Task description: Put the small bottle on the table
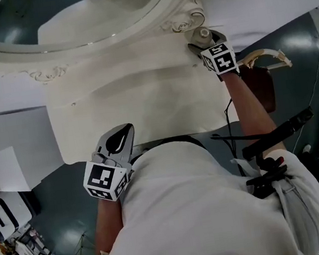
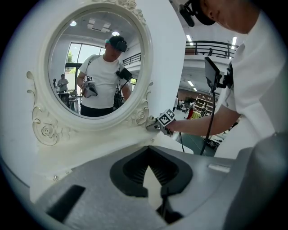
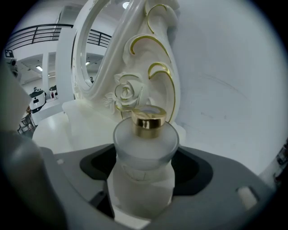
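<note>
A white counter point(image 1: 131, 98) with an ornate oval mirror point(image 2: 96, 67) is standing on a grey-blue floor point(image 1: 56, 193) in a bright hall.

The bottle point(image 3: 144, 157), frosted with a gold cap point(image 3: 147, 121), is standing upright on the counter at the right foot of the mirror frame point(image 3: 150, 67), just in front of a carved rose point(image 3: 123, 93) and gilt scrolls. It is sitting squarely between the jaws of the right hand-held gripper point(image 1: 200, 42). Those jaws are standing wide and released, with dark space showing on both sides of the bottle, so the pads are not pressing on it. In the head view the bottle is showing only as a small round top at the tip of this gripper, close against the frame's scrollwork.

The person's right arm is reaching forward across the right end of the counter. The left hand-held gripper point(image 1: 120, 140) is hanging well apart from the bottle, over the near edge of the counter close to the person's white shirt point(image 1: 208, 217). Its jaws are clenched together at the tips and gripping nothing. The mirror is reflecting the person holding a gripper.
</note>
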Available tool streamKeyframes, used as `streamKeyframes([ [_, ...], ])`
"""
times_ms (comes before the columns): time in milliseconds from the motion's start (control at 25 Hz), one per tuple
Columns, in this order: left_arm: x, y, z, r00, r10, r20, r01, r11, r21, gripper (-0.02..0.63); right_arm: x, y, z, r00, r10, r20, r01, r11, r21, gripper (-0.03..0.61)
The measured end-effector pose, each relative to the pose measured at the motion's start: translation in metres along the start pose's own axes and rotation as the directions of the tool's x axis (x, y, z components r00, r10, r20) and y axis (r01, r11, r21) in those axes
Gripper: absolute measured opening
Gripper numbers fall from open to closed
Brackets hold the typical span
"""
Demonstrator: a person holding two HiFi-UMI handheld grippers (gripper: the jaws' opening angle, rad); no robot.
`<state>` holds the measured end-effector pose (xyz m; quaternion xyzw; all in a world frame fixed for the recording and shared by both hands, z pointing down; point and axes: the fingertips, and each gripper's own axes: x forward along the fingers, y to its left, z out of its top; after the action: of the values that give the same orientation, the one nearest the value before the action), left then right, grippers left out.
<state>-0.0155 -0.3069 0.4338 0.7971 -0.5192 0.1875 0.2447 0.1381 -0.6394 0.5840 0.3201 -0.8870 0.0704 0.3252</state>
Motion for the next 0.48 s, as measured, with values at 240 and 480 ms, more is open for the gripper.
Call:
streamKeyframes([
  [240,-0.020,0.001,-0.002,0.999,-0.031,0.031,0.030,0.999,0.031,0.003,-0.029,0.007,-0.010,0.998,-0.057,-0.018,0.058,0.997,0.054,0.385],
  [480,-0.051,0.001,-0.020,0.997,-0.057,0.047,0.055,0.997,0.046,0.003,-0.065,0.030,-0.029,0.993,-0.109,-0.035,0.113,0.985,0.130,0.370],
])
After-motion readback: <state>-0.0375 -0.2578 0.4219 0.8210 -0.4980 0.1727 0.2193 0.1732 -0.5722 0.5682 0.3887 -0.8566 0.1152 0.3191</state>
